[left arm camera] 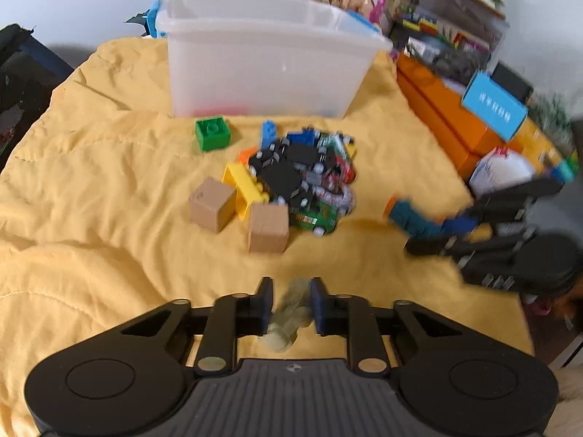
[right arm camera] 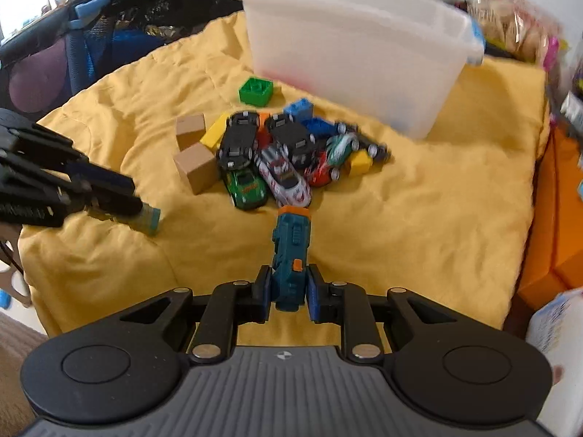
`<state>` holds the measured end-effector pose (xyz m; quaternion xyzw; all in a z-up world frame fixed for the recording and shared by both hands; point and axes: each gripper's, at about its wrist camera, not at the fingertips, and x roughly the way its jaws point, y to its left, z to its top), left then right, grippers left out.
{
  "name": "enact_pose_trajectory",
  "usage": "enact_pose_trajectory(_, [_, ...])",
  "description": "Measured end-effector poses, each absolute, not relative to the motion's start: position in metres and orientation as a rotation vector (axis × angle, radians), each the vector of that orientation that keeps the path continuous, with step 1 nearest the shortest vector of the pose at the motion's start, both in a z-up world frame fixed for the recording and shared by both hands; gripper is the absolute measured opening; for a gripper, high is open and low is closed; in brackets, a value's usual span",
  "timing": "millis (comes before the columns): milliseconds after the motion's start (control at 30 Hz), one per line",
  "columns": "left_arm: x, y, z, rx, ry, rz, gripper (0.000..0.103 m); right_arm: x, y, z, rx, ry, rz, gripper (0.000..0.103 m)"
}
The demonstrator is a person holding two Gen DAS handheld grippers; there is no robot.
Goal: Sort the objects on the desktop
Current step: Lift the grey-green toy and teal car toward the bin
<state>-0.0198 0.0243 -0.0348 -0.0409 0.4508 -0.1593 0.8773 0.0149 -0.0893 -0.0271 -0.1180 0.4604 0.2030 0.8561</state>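
right gripper (right arm camera: 289, 287) clamped on teal toy (right arm camera: 290, 255), rigid, light, best taken mid-body; left gripper (left arm camera: 291, 304) clamped on blurred translucent piece (left arm camera: 288, 317); toy pile (left arm camera: 298, 178) at 12 o'clock before clear bin (left arm camera: 262, 69).

The yellow cloth (right arm camera: 419, 218) is soft, matt and wrinkled, stitched in lines; the storage bin (right arm camera: 349, 47) is frosted, translucent plastic; the two cubes (left arm camera: 240, 215) look like matt, light wood; the green brick (left arm camera: 212, 133) is smooth plastic; the toy cars (right arm camera: 269, 160) are glossy, painted; the teal toy (right arm camera: 289, 255) is moulded plastic.
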Motion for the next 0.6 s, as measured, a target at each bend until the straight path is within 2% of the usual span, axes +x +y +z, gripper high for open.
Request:
enact_pose_trajectory(200, [-0.007,0.022,-0.024,-0.032,0.946,-0.382,0.021,0.024,-0.091,-0.018,-0.251,0.937,0.412,0.022])
enact_pose_trajectory(267, [-0.013,0.022,-0.025,-0.002,0.942,-0.430,0.024,0.025,-0.094,-0.018,-0.238,0.940,0.411,0.022])
enact_pose_trajectory(333, [-0.021,0.018,-0.027,0.070,0.951,-0.475,0.039,0.025,-0.095,-0.022,-0.220,0.955,0.415,0.022])
enact_pose_trajectory(400, [-0.030,0.013,-0.031,0.156,0.956,-0.460,0.050,0.024,-0.097,-0.024,-0.193,0.969,0.421,0.022])
enact_pose_trajectory(600, [-0.037,-0.004,-0.058,0.219,1.009,-0.463,0.051,0.017,-0.096,-0.029,-0.187,0.980,0.425,0.022])
